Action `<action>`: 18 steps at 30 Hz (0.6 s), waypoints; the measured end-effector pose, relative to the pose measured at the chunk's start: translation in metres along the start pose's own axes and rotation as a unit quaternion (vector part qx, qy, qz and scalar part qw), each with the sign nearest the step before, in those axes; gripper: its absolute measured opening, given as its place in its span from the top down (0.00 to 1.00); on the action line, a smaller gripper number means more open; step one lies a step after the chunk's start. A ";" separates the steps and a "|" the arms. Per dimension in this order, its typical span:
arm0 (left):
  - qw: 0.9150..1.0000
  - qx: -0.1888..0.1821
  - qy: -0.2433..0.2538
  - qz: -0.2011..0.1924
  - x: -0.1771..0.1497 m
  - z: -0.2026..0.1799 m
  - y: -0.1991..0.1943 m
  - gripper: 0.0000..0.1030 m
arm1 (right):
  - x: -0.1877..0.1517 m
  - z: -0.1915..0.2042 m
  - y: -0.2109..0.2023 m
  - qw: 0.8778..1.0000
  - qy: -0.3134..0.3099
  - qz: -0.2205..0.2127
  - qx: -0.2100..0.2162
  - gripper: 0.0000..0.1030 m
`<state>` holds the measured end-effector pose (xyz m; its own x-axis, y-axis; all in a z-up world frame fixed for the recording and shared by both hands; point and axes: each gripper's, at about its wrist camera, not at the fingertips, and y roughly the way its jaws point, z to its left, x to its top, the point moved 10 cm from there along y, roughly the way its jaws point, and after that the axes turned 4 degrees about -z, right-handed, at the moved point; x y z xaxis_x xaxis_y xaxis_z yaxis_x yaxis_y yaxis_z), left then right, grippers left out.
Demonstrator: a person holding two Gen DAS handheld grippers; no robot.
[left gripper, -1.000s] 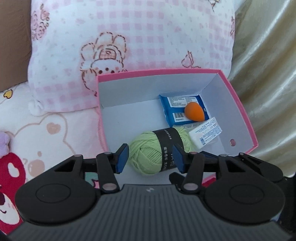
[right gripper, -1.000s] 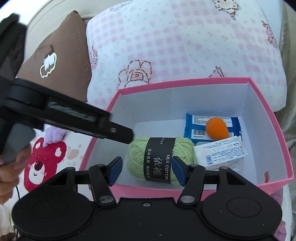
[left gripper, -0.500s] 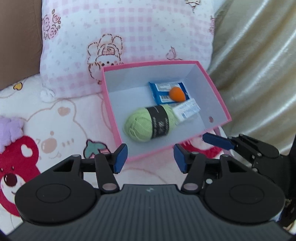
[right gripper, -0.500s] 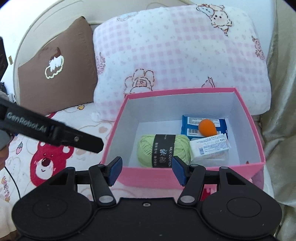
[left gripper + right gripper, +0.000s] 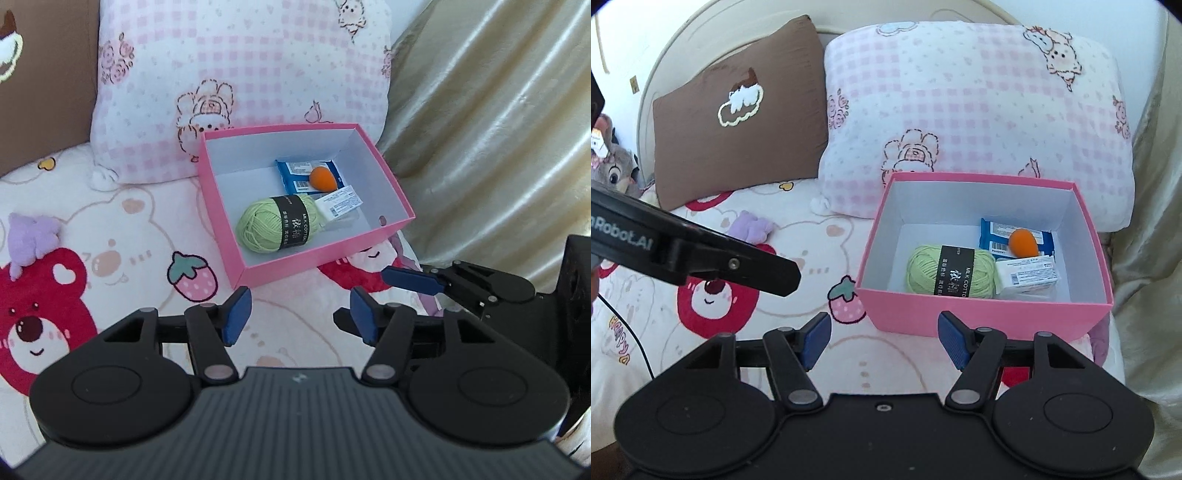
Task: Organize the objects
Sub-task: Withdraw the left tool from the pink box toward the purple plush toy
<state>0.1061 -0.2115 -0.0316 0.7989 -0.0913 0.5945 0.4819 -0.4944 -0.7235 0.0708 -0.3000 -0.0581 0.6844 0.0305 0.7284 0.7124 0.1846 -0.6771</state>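
Observation:
A pink box (image 5: 236,236) (image 5: 982,314) with a white inside sits on the bed by the pillow. In it lie a green yarn ball (image 5: 275,227) (image 5: 949,275) with a black band, an orange egg-shaped sponge (image 5: 322,178) (image 5: 1022,243) on a blue packet (image 5: 295,173) (image 5: 997,233), and a white packet (image 5: 338,202) (image 5: 1027,275). My left gripper (image 5: 300,315) hangs in front of the box, its jaws opening with nothing between them. My right gripper (image 5: 884,338) is likewise before the box's near wall, jaws opening and empty.
The bedsheet (image 5: 122,236) carries bear and strawberry prints. A pink checked pillow (image 5: 960,110) and a brown pillow (image 5: 738,114) lean behind the box. A gold curtain (image 5: 491,140) hangs on the right. A small purple plush (image 5: 751,229) lies left of the box.
Both grippers have drawn back and up from the box, so the yarn ball is no longer between their fingers. The jaws stand a little wider. The box's contents have not moved.

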 end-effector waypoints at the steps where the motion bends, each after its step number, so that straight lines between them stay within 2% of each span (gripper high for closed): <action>1: 1.000 0.002 0.001 -0.001 -0.001 0.001 -0.003 0.42 | 0.000 0.003 -0.002 1.000 -0.004 0.001 0.004 0.33; 8: 1.000 0.014 0.008 0.001 -0.013 0.009 -0.023 0.40 | -0.004 0.030 -0.014 0.999 -0.028 0.016 0.018 0.32; 11: 1.000 0.017 0.010 0.001 -0.017 0.013 -0.030 0.40 | -0.006 0.037 -0.016 0.999 -0.031 0.025 0.019 0.28; 18: 1.000 0.027 0.002 0.008 -0.031 0.028 -0.042 0.39 | -0.004 0.052 -0.020 0.998 -0.044 0.038 0.034 0.26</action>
<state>0.0716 -0.1635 -0.0293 0.8049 -0.1017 0.5846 0.4884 -0.4460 -0.7500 0.0456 -0.2525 -0.0419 0.7170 0.1330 0.6843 0.6454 0.2443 -0.7237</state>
